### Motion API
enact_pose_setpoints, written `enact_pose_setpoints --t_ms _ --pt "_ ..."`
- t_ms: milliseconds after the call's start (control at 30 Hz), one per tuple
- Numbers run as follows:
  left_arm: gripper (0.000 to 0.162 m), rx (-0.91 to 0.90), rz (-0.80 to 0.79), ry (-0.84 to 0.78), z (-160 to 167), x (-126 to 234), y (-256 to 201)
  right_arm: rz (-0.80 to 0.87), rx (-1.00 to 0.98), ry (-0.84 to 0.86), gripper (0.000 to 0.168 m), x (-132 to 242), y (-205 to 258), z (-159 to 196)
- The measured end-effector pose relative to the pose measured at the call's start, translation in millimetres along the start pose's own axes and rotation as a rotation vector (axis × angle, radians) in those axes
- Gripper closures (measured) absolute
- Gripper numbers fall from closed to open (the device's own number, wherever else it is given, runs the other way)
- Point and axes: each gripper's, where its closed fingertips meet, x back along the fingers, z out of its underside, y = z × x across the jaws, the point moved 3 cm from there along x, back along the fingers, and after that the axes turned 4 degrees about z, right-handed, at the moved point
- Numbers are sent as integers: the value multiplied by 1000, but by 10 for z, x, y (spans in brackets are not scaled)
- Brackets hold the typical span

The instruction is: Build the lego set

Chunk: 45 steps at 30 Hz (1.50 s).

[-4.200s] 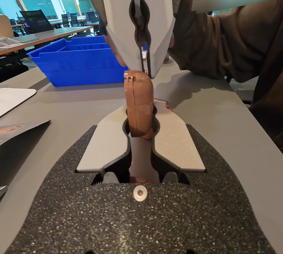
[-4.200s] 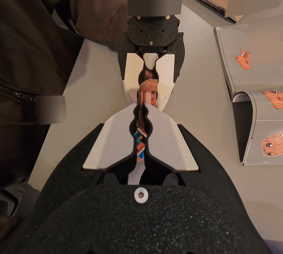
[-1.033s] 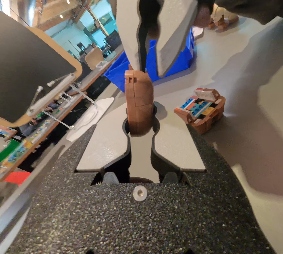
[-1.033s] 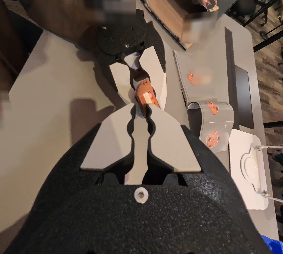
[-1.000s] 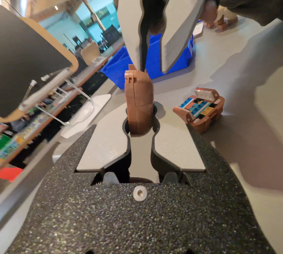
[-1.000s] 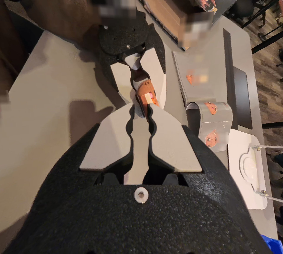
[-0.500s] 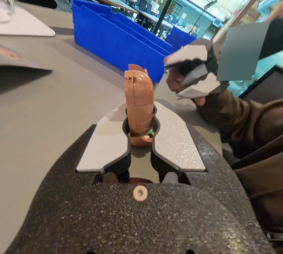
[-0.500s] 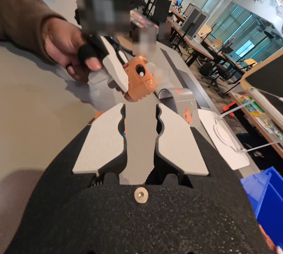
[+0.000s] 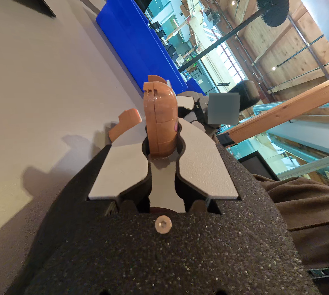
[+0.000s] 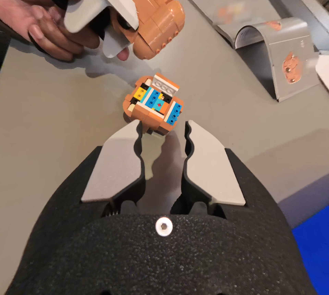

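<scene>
The left tongs (image 9: 162, 137) clamp a brown lego head (image 9: 160, 122) above the grey table (image 9: 53, 72).

Glossy plastic brown head (image 9: 160, 122); matt grey table (image 10: 53, 108); grainy black foam-like left gripper (image 9: 162, 145) body; smooth blue plastic bin (image 9: 135, 40).

Left wrist cam sits low and tilted sideways, right up against the brown head piece (image 9: 160, 122), facing the blue bin (image 9: 135, 37) and the hall ceiling. Right wrist cam looks steeply down at the grey table (image 10: 53, 108) from close above. Both catch the head piece and the open-topped body (image 10: 153, 103).
</scene>
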Motion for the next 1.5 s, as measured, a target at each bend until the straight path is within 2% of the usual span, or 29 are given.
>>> enact_pose_setpoints --t_ms 200,533,667,767,867,967,1067,1300,1500 --pt "137 99 31 11 147 -83 -122 -117 -121 76 113 -124 143 117" --pt "137 192 0 -4 173 -54 -153 -199 -26 110 116 -193 477 106" --pt "136 195 0 17 190 -45 -219 -189 10 96 117 -156 466 81" --pt "136 205 12 38 213 -73 -273 -149 13 26 114 -90 356 -8" --pt "136 214 21 63 237 -114 -317 -88 48 -137 103 7 255 -204" --pt "136 217 1 62 239 -147 -301 -35 85 -293 102 109 210 -381" --pt "136 248 5 64 265 -189 -288 -25 101 -380 100 133 214 -469" --pt "136 270 30 114 370 -312 -328 -66 165 -414 91 38 311 -487" --pt "133 250 19 161 399 -346 -314 -46 155 -434 105 12 256 -492"
